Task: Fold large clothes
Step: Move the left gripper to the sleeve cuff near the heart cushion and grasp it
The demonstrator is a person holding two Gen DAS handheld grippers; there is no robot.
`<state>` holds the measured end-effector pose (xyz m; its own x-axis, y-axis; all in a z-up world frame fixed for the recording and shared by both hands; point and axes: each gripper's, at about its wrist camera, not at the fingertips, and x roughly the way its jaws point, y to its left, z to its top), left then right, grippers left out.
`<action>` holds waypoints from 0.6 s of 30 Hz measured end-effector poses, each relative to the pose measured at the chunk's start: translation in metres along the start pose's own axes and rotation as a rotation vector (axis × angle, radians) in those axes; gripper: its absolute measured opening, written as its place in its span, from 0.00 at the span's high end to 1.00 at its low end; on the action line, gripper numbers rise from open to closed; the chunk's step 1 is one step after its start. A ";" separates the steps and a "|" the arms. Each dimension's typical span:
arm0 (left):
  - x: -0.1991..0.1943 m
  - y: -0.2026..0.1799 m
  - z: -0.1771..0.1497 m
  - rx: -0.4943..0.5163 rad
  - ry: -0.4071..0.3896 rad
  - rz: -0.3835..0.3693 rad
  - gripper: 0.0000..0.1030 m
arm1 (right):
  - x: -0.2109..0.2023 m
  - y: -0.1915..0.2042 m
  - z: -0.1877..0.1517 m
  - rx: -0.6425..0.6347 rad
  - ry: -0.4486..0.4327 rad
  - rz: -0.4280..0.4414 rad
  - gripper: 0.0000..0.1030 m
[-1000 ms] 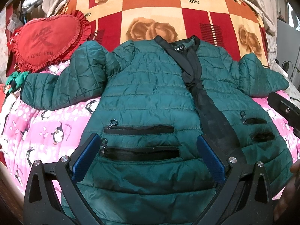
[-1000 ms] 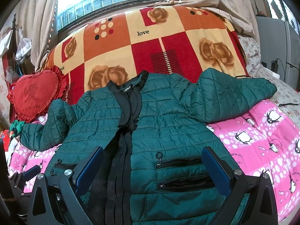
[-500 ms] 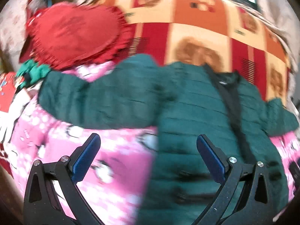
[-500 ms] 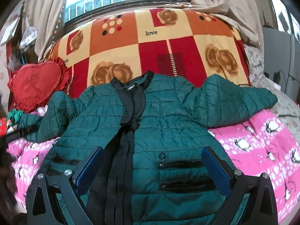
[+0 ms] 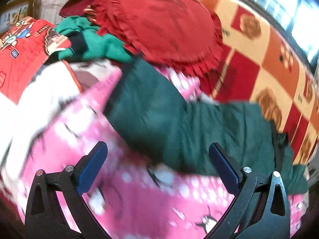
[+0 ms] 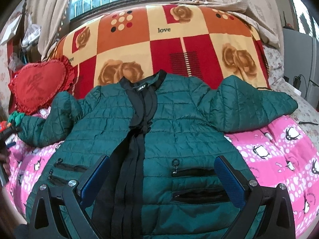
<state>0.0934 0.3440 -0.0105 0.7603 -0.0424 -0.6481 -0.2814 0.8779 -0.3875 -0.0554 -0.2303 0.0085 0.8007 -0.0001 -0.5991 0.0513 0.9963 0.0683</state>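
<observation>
Jacket (image 6: 179, 131) first — green, quilted, lying face-up and open-fronted on the bed (image 6: 279, 159), collar toward the window and both sleeves thrown out sideways, a layout that leaves every fold line reachable from the hem side. The right claw (image 6: 162, 176) hangs above the lower front with its blue pads spread wide, nothing between them; it frames the black placket (image 6: 129, 159) and the zipped pocket (image 6: 195, 172) on one panel, which reads as waiting in place over the body, not reaching. The left claw (image 5: 157, 166) is likewise gaping and empty, but it points elsewhere: its blurred view shows the jacket's sleeve (image 5: 151, 107) running across the pink penguin sheet (image 5: 139, 199), with the cuff end close to the red heart cushion (image 5: 165, 25) and a bundle of bright green knitwear (image 5: 93, 41) just beyond. The blur suggests that camera is moving fast, so exact spacing between pads and sleeve cannot be told. My judgement is that the sleeve is the first target — it sticks out farthest and must come in across the chest before the body can be halved. The puffy filling will likely spring back, so a grip near the cuff seems wise. Behind everything the rose-patterned blanket (image 6: 169, 45) lies clear of the garment's collar.
</observation>
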 end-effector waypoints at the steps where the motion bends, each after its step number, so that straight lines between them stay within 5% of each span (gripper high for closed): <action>1: 0.004 0.009 0.006 -0.023 0.004 -0.018 0.05 | 0.003 0.002 0.000 -0.007 0.007 -0.002 0.00; 5: 0.032 0.034 0.024 -0.083 0.021 -0.046 0.10 | 0.010 0.002 -0.001 -0.003 0.026 -0.002 0.00; 10: 0.062 0.019 0.039 0.003 0.026 -0.067 0.12 | 0.019 -0.004 -0.002 0.029 0.058 -0.005 0.00; 11: 0.065 0.016 0.041 0.017 0.027 -0.072 0.17 | 0.022 -0.005 -0.003 0.033 0.066 -0.010 0.00; 13: 0.076 0.014 0.047 0.025 0.057 -0.109 0.64 | 0.025 -0.005 -0.003 0.037 0.077 -0.014 0.00; 15: 0.081 0.013 0.049 0.035 0.058 -0.086 0.84 | 0.026 -0.005 -0.003 0.037 0.083 -0.017 0.00; 18: 0.079 0.012 0.047 0.055 0.028 -0.039 0.85 | 0.027 -0.005 -0.003 0.035 0.081 -0.024 0.00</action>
<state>0.1776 0.3736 -0.0355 0.7528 -0.0895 -0.6521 -0.2189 0.9003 -0.3763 -0.0360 -0.2346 -0.0102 0.7479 -0.0153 -0.6637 0.0915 0.9926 0.0802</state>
